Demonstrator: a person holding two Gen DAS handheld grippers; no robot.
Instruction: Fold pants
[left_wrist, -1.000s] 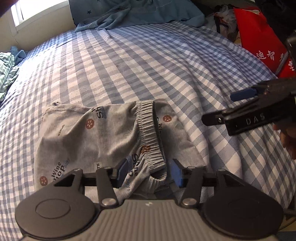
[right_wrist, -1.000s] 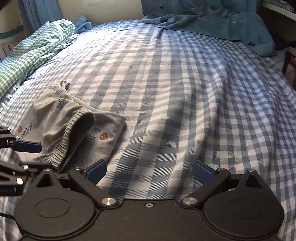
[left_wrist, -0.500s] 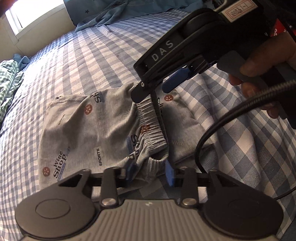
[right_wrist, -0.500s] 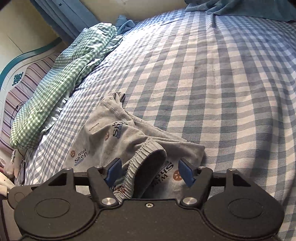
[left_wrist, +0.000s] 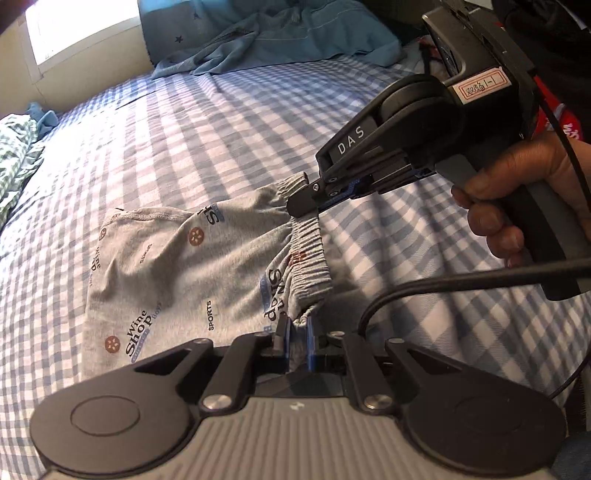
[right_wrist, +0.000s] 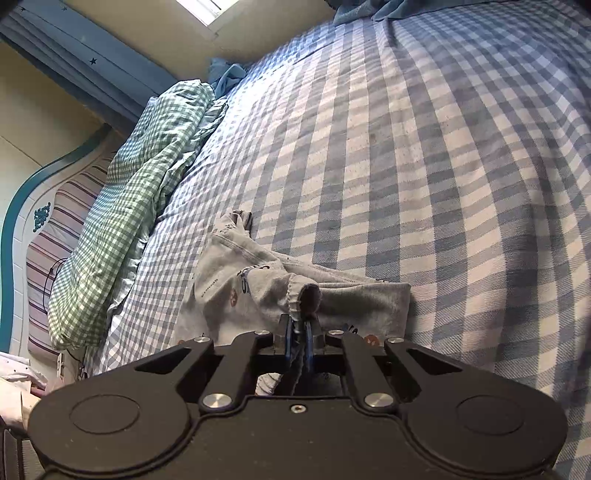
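Grey printed pants (left_wrist: 166, 273) lie on the checked bed (left_wrist: 221, 122), folded, with the elastic waistband (left_wrist: 310, 254) at the right. My left gripper (left_wrist: 295, 332) is shut on the near end of the waistband. My right gripper (left_wrist: 310, 195) is shut on the far end of the waistband, which it holds a little off the bed. In the right wrist view the right gripper (right_wrist: 300, 332) pinches the gathered band of the pants (right_wrist: 258, 291).
A blue blanket (left_wrist: 273, 40) lies at the far end of the bed. A green checked quilt (right_wrist: 136, 188) is bunched along the left side by the headboard (right_wrist: 22, 229). A red bag (left_wrist: 565, 122) stands behind the right hand. A black cable (left_wrist: 443, 288) trails from the right gripper.
Both grippers have closed on the waistband, one at each end. The right gripper has moved in over the pants from the right and has raised its end.
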